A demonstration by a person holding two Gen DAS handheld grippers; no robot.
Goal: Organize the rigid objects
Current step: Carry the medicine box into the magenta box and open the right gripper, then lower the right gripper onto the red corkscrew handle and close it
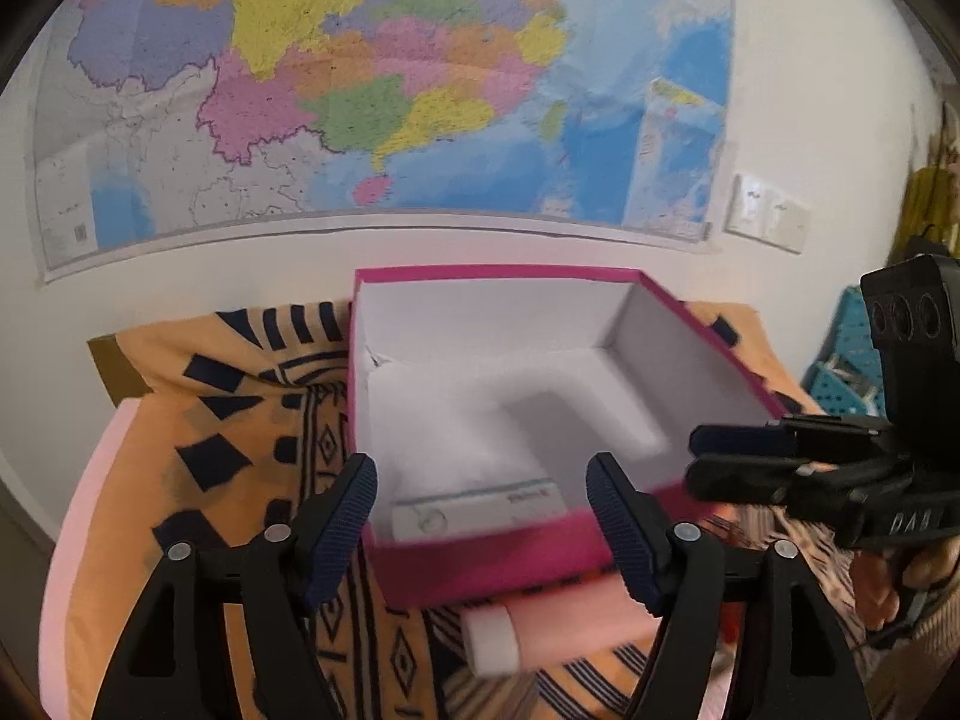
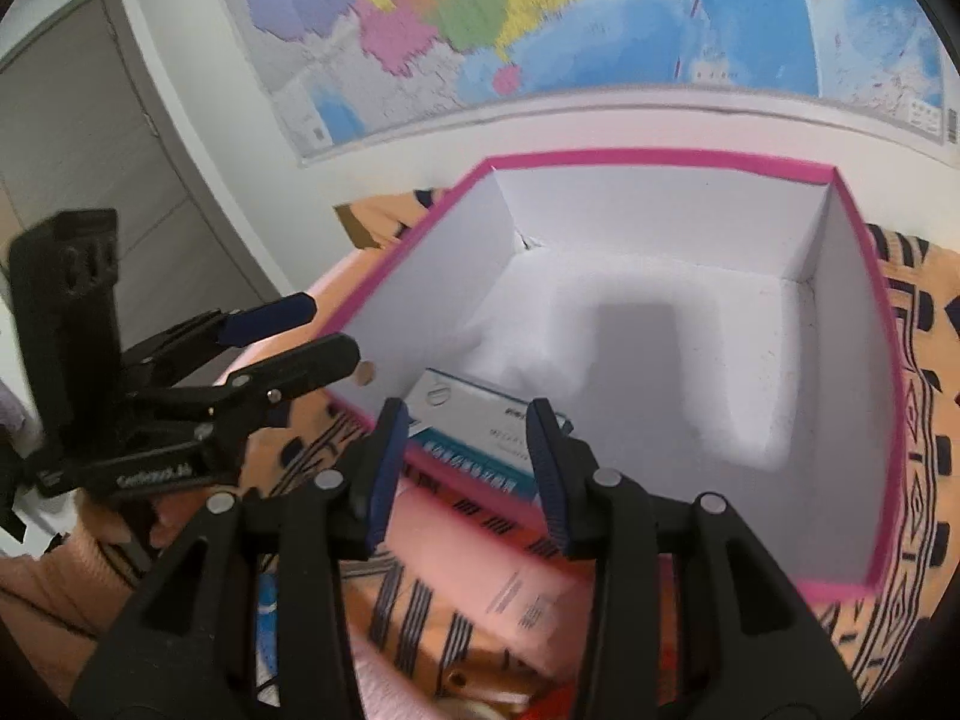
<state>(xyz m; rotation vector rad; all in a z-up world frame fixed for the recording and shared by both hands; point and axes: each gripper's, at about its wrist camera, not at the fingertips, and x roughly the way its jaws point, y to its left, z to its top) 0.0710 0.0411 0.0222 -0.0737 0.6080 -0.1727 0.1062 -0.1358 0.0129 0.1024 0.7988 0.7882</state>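
A pink box [image 1: 480,558] with white inner walls sits open on a table covered by an orange patterned cloth [image 1: 240,420], pushed back toward the wall under a map [image 1: 360,90]. A small white carton [image 2: 474,414] with teal lettering already lies inside, against the box's near wall. Just outside that wall, near the table's front edge, lies a pink tube with a white cap [image 1: 498,639], the next thing that seems due to go in. The left gripper [image 1: 483,516] hangs over the near wall with its jaws standing apart and nothing pressed between them. The right gripper [image 2: 468,468] hovers above the carton's end, jaws parted about as wide as the carton; whether its pads touch it I cannot tell, though a gap seems to show. To do this step well, whichever hand takes the tube should come down squarely across its body, not the cap, close firmly, lift clear of the rim, and lay it flat beside the carton while the other gripper stays out of the way.
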